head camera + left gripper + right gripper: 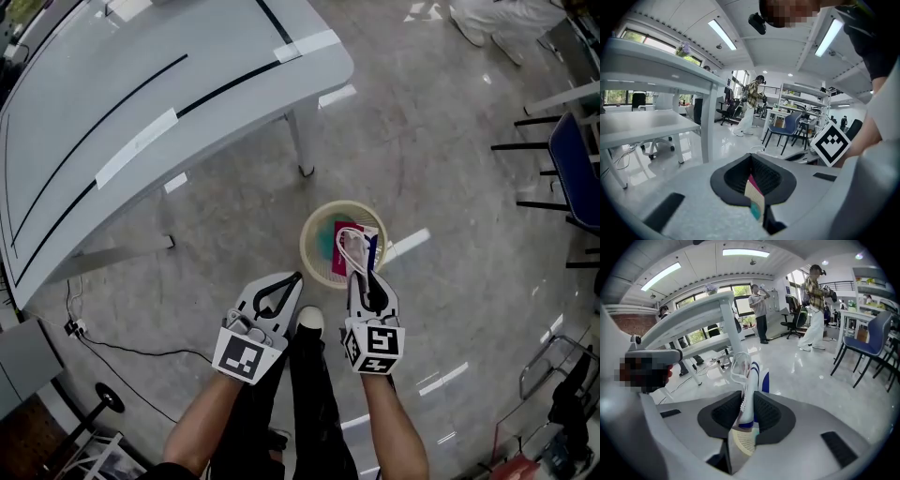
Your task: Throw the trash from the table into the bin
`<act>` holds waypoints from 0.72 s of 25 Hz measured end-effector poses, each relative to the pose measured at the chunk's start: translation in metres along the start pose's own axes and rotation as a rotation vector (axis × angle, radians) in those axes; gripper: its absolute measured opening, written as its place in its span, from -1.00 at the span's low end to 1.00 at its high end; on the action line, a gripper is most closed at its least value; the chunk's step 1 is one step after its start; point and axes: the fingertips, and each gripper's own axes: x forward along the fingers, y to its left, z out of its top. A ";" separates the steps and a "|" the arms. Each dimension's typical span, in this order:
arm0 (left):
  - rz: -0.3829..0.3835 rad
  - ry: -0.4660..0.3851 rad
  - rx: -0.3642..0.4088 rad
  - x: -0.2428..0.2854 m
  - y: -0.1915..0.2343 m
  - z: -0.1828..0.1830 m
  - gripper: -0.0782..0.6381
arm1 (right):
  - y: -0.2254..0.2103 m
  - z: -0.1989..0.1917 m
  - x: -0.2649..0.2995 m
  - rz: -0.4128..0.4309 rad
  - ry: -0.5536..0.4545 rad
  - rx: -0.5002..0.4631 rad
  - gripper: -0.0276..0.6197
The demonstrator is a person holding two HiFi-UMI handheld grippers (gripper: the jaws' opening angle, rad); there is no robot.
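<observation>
- Wrapper (354, 246) clamped in my right gripper (364, 274), long axis running forward off its tips
- Bin (309, 262) sits just under those tips; my left gripper (295, 278) is closed, empty

The left gripper (292, 279) and right gripper (364, 274) share pale grey, speckled shells, with black ribbed pads lining the jaws and black slots on top. At its near end each carries a cube, left (246, 356) and right (373, 347), bearing black-and-white square markers. The person wears black trousers (314, 403), a white shoe (309, 321) and a dark short sleeve (876, 42).
</observation>
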 end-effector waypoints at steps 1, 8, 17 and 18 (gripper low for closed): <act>0.000 0.007 0.000 0.002 0.001 -0.005 -0.76 | -0.003 -0.007 0.006 -0.002 0.003 0.003 -0.65; 0.035 0.054 -0.018 0.007 0.011 -0.037 -0.76 | -0.019 -0.053 0.035 -0.027 0.065 0.007 -0.65; 0.013 0.085 -0.018 0.007 0.005 -0.056 -0.76 | -0.030 -0.079 0.047 -0.059 0.090 0.049 -0.65; 0.013 0.088 -0.022 0.007 0.005 -0.058 -0.76 | -0.030 -0.080 0.048 -0.057 0.093 0.050 -0.65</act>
